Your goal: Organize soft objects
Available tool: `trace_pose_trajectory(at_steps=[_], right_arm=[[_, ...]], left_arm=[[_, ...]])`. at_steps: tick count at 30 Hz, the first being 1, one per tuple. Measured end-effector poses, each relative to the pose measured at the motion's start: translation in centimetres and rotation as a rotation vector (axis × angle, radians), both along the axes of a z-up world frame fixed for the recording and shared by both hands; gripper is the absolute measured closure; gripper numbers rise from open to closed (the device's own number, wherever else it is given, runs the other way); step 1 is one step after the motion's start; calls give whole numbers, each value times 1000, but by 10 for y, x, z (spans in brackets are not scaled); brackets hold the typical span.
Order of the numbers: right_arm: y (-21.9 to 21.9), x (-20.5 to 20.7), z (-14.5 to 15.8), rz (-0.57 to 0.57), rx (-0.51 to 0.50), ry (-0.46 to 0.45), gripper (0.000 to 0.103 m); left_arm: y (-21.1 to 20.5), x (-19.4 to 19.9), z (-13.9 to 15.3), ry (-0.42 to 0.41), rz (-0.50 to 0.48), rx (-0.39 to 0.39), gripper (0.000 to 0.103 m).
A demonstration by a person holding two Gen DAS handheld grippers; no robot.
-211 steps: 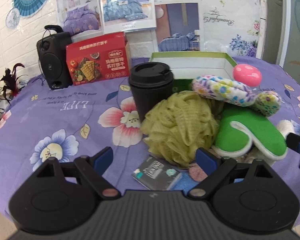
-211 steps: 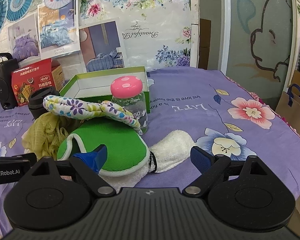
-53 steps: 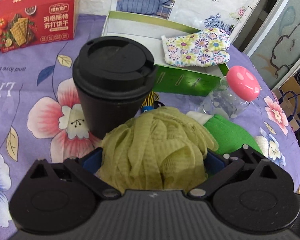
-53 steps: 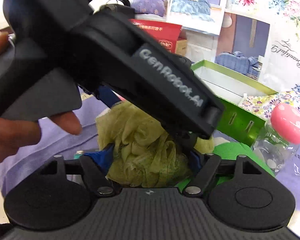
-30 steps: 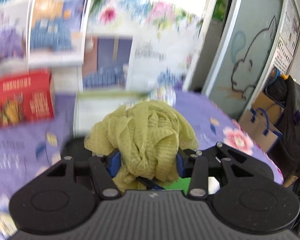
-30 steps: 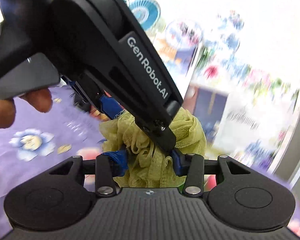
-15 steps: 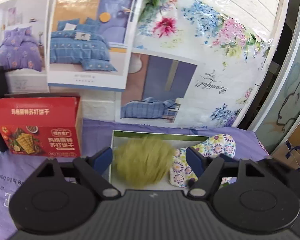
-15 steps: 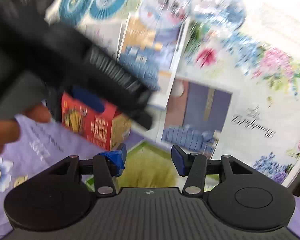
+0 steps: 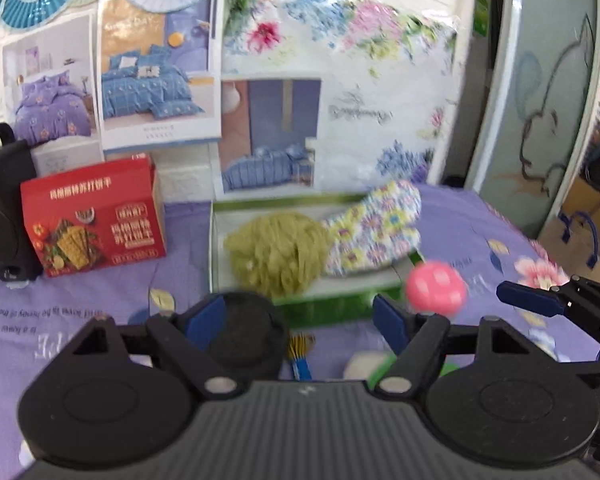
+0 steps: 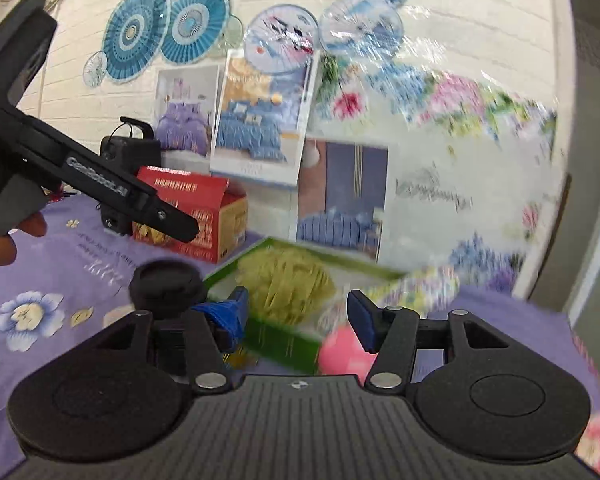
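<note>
With both your left gripper (image 9: 300,316) and right gripper (image 10: 296,312) just opened and empty, the olive mesh bath pouf (image 9: 278,254) in the green-rimmed cardboard box (image 9: 216,248) seems, through blur, springy enough to roll out if you nudge it.

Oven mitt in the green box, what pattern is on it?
The oven mitt is white with a multicoloured flower print. Left wrist view shows it best, though blurred.

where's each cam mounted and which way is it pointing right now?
Left wrist: on the left gripper, facing the green box with the loofah and floral mitt; right gripper at right edge.
Right wrist: on the right gripper, same heading; left gripper and hand at left.
Shared: box, loofah, mitt.
</note>
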State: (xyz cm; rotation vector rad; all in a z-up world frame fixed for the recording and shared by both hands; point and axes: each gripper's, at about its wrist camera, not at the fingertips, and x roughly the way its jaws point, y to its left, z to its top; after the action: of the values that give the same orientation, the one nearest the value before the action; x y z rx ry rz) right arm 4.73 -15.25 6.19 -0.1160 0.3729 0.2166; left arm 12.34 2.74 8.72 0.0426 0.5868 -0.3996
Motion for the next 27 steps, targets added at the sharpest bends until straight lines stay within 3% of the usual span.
trace_pose_trajectory(at_steps=[6, 13, 16, 22, 27], right_arm=[[0, -40, -33, -62, 78, 94, 62], [0, -63, -48, -93, 131, 155, 62], [6, -64, -50, -86, 88, 158, 62], [23, -69, -60, -83, -116, 142, 61], [21, -56, -68, -76, -153, 167, 61]], left_arm=[[-5, -44, -42, 100, -56, 52, 28], [-8, -70, -69, 219, -122, -5, 28], [-18, -76, -67, 212, -180, -17, 28], [-33, -72, -78, 197, -181, 98, 28], [-33, -54, -89, 251, -169, 91, 28]])
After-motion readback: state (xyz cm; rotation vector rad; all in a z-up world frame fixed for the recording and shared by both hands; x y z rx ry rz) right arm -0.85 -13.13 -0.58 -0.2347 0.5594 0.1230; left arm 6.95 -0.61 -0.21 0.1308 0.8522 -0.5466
